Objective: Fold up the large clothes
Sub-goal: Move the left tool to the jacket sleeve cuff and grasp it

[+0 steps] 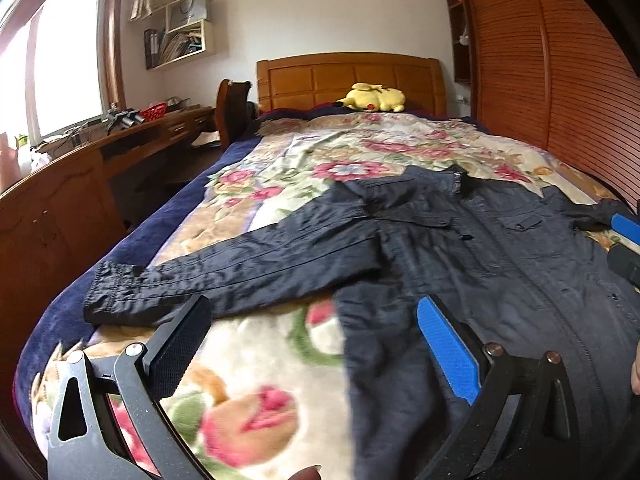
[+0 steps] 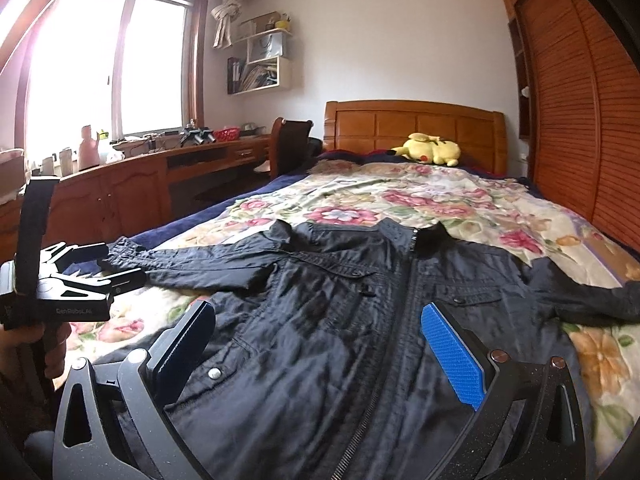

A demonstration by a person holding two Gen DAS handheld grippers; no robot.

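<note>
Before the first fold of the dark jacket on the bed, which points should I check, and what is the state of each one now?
1. Jacket lies spread front up, zipped: ok.
2. Both sleeves stretched sideways: ok.
3. Left gripper open, holding nothing: ok.
4. Right gripper open, holding nothing: ok.
5. Yellow plush toy lies apart from the jacket, near the headboard: ok.
6. Bottom hem flat: cannot tell, it is hidden under the grippers.

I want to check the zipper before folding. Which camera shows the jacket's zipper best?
The right wrist view: the zipper runs sharp and central from collar to hem on the jacket. The left wrist view shows it blurred, off to the right.
</note>
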